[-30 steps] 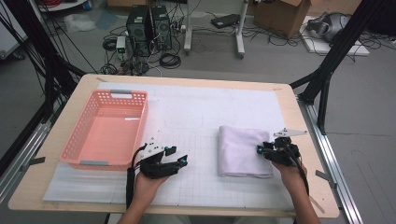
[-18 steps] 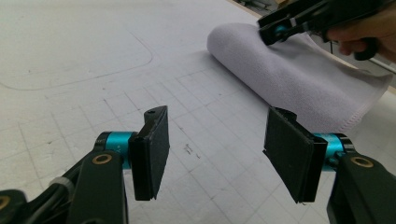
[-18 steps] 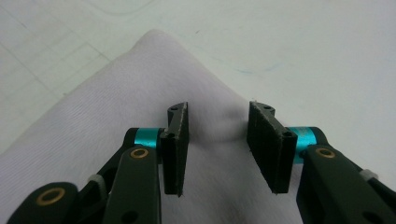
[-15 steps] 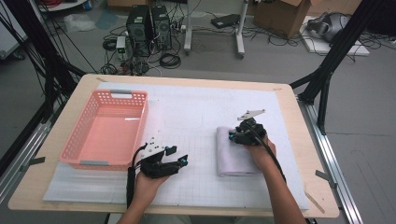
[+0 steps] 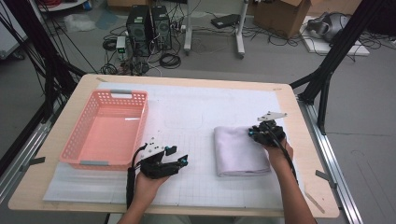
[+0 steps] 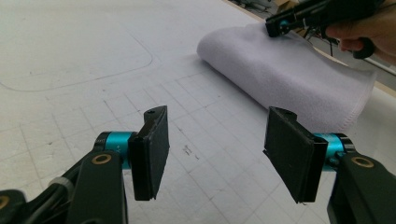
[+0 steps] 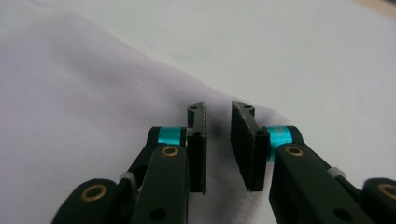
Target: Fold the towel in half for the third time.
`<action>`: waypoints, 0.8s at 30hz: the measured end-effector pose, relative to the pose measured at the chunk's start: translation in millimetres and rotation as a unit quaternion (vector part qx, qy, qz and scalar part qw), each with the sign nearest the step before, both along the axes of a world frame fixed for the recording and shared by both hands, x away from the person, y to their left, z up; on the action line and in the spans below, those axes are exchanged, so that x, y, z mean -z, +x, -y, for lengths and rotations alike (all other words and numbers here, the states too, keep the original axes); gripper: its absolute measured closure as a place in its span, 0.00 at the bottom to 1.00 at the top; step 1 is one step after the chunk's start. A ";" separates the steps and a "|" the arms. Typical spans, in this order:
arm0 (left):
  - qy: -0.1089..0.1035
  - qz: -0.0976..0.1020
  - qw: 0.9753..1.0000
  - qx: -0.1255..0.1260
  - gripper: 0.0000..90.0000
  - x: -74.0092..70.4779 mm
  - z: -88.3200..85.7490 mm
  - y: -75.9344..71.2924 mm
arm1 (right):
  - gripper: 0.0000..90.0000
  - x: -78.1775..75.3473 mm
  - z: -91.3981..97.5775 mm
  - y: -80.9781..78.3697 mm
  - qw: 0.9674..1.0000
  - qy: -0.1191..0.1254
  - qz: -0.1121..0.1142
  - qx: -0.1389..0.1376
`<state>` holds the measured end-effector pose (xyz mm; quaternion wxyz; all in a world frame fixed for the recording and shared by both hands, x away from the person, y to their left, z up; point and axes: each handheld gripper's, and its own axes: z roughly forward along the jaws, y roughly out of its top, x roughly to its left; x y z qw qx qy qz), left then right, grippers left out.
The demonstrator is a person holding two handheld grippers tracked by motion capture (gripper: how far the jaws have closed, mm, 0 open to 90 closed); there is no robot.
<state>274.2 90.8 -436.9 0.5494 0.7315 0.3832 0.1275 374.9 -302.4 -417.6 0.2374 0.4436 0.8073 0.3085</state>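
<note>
Towel (image 5: 240, 150): pale lilac, plain, no print. Basket (image 5: 108, 130): salmon pink, walls pierced in a regular lattice of small holes, grey strips at both short rims. Mat (image 5: 187, 116): white, ruled with a fine grey grid and faint curved outlines. Bench (image 5: 299, 116): light wood tone. Left gripper (image 6: 212, 149): black, with turquoise collars behind black fingers (image 6: 152, 149). Right gripper (image 7: 219, 140): black, the same turquoise collars, brass-coloured pivot rings.
</note>
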 end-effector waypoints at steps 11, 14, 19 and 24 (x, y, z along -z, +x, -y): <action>-0.007 0.004 1.000 0.001 0.44 -0.4 -1.6 0.3 | 0.74 -7.6 40.9 -37.9 0.994 0.094 0.042 0.035; -0.016 0.009 1.000 0.000 0.41 -1.0 -2.7 0.7 | 0.73 -10.2 39.9 -61.5 0.992 0.115 0.043 -0.017; -0.035 0.011 0.999 0.011 0.38 -2.6 -2.9 2.7 | 0.75 9.0 30.9 -89.9 0.994 0.089 0.007 -0.069; -0.051 0.023 0.998 0.015 0.34 -4.3 -4.5 2.9 | 0.77 17.1 35.5 -107.9 0.997 0.032 0.008 -0.067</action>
